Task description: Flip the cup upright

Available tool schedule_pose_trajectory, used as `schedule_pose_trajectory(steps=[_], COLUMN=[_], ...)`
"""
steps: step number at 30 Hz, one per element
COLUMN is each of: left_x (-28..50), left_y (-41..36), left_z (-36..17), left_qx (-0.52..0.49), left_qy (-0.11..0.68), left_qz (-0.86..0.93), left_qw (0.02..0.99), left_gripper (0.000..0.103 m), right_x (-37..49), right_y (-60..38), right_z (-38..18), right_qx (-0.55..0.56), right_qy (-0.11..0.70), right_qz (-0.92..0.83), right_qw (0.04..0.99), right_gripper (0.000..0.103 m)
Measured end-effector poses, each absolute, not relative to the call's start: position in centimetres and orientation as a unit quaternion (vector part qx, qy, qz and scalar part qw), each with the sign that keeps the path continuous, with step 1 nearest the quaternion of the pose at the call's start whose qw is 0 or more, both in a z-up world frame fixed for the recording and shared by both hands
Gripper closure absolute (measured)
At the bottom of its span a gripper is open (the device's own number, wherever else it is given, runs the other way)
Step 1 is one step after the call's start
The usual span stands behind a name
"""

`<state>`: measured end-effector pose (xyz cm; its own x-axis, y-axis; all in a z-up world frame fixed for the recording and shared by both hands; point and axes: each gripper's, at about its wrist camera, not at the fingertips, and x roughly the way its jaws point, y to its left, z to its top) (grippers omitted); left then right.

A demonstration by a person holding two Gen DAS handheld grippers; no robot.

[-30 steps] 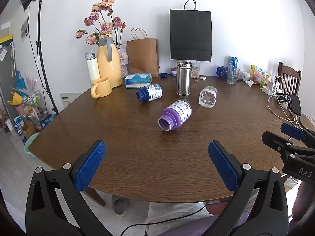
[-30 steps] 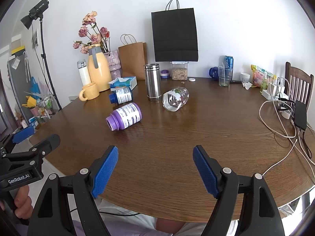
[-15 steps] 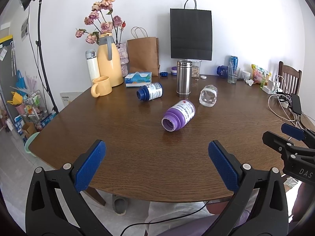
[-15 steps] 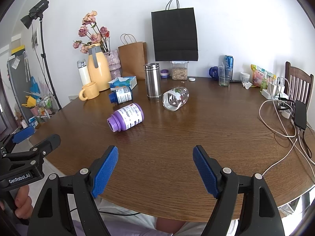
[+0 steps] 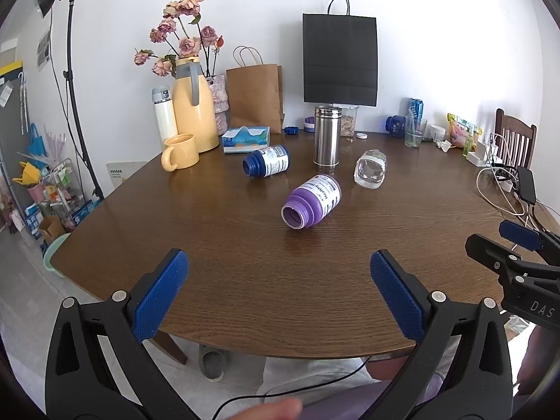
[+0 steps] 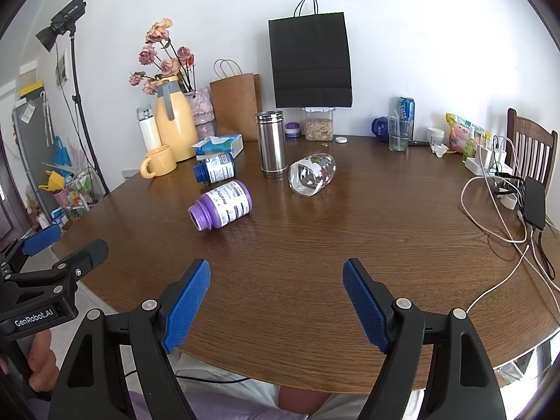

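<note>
A purple bottle (image 5: 313,200) lies on its side mid-table, open mouth toward me; it also shows in the right wrist view (image 6: 222,204). A dark blue bottle (image 5: 267,161) (image 6: 215,168) lies on its side behind it. A clear glass cup (image 5: 371,174) (image 6: 312,174) lies on its side to the right. A steel tumbler (image 5: 327,139) (image 6: 271,144) stands upright. My left gripper (image 5: 278,294) is open and empty over the table's near edge. My right gripper (image 6: 276,301) is open and empty, also at the near edge.
A yellow mug (image 5: 180,151), yellow jug with flowers (image 5: 192,112), tissue box (image 5: 246,139) and paper bags (image 5: 339,59) stand at the back. Cables and a phone (image 6: 533,201) lie at the right edge. A chair (image 6: 533,148) stands far right.
The view has shifted slightly, so the bottles sit a little further right in both views. Both grippers stay open and empty.
</note>
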<state>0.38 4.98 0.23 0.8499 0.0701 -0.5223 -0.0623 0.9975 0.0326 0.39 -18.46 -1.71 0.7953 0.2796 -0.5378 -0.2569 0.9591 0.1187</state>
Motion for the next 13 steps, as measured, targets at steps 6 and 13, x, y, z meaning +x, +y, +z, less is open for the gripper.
schedule_pose_trajectory(steps=[6, 13], left_x=[0.39, 0.61], left_y=[5.1, 5.39], left_z=[0.32, 0.34], left_qx=[0.008, 0.007], left_qy=[0.273, 0.282], left_qz=[0.036, 0.037], left_qw=[0.961, 0.959], left_gripper=[0.0, 0.0], right_x=[0.42, 0.41], right_y=[-18.44, -18.3], right_z=[-1.68, -2.1], right_qx=[0.02, 0.018], right_qy=[0.287, 0.291], right_qz=[0.141, 0.141], right_qw=[0.947, 0.946], right_gripper=[0.021, 0.021])
